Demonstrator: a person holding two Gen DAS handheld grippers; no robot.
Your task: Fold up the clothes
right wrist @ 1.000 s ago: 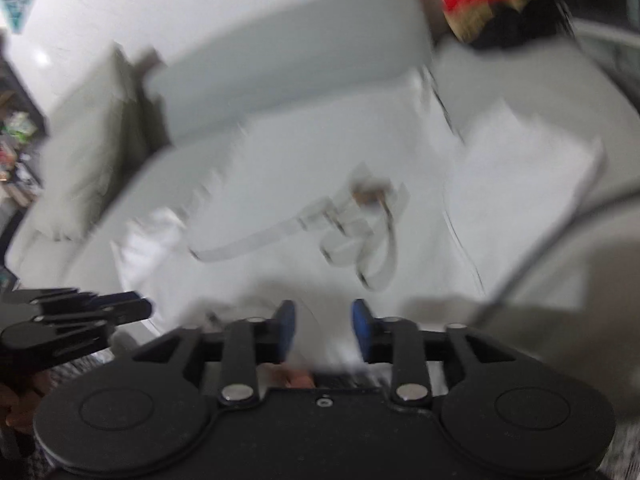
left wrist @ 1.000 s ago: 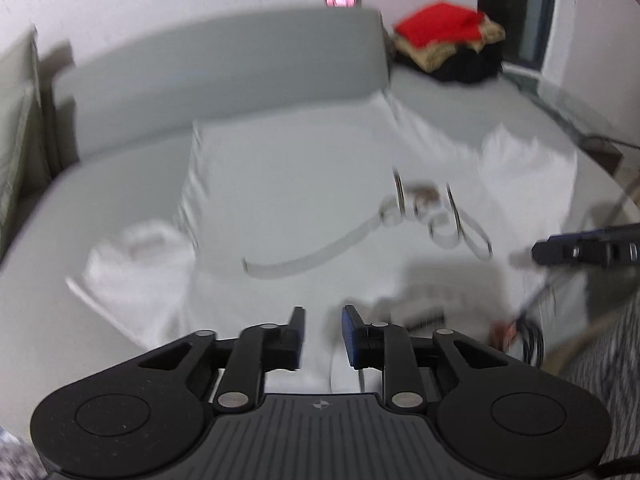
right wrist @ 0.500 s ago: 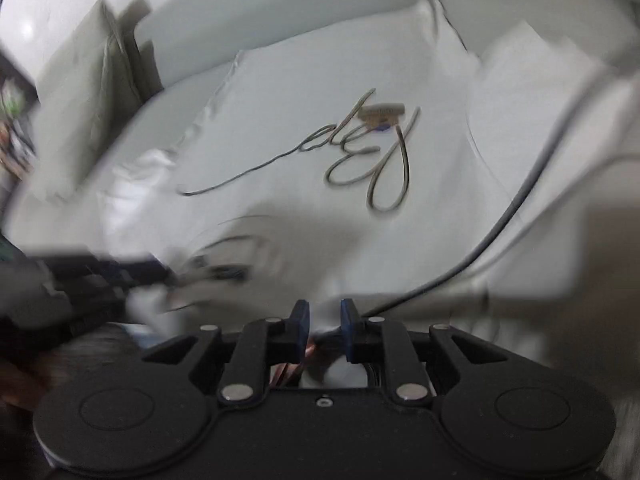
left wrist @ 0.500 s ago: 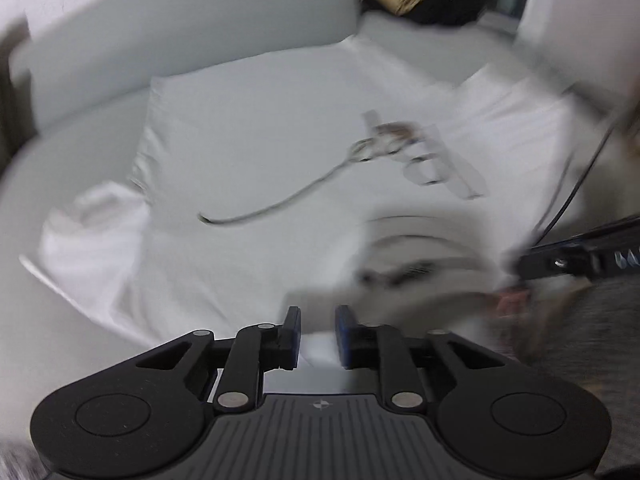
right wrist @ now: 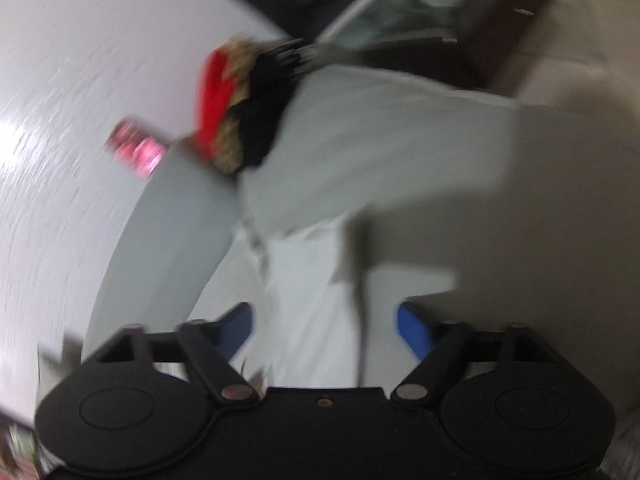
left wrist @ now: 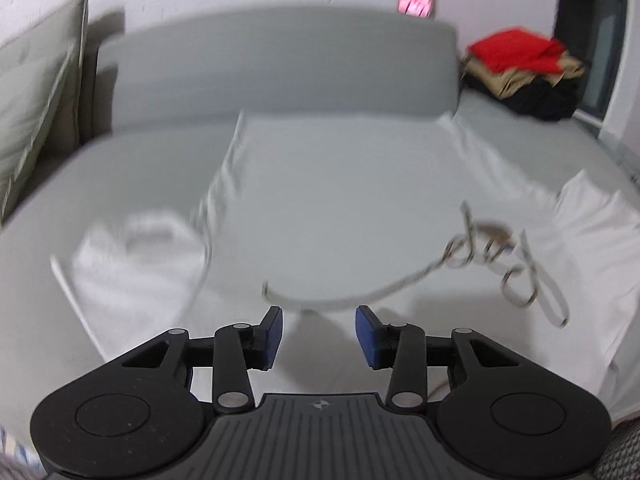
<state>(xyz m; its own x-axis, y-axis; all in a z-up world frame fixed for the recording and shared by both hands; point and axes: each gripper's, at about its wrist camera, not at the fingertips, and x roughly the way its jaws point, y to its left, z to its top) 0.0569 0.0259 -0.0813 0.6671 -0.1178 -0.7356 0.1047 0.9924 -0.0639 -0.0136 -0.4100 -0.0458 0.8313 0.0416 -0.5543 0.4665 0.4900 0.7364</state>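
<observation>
A white T-shirt (left wrist: 340,200) with a grey script print (left wrist: 492,256) lies spread flat on the grey sofa seat (left wrist: 132,168). Its left sleeve (left wrist: 132,256) is bunched, its right sleeve (left wrist: 592,232) lies flat. My left gripper (left wrist: 319,330) hovers low over the shirt's near part; its jaws are opening and nothing is between them. In the blurred, rolled right wrist view, my right gripper (right wrist: 325,326) hangs over a white edge of the shirt (right wrist: 308,280); its jaws are opening wide, and the cloth lies below them, not pinched.
A stack of folded red, tan and black clothes (left wrist: 524,68) sits on the sofa's far right, seen also as the clothes stack (right wrist: 236,112) in the right view. The grey backrest (left wrist: 280,68) runs behind the shirt. A pale cushion (left wrist: 36,100) leans at the left.
Both grippers' jaws have spread from nearly shut to open. The right view has rolled and swung right toward the clothes stack. The left view has shifted left, and the right gripper has left its right edge.
</observation>
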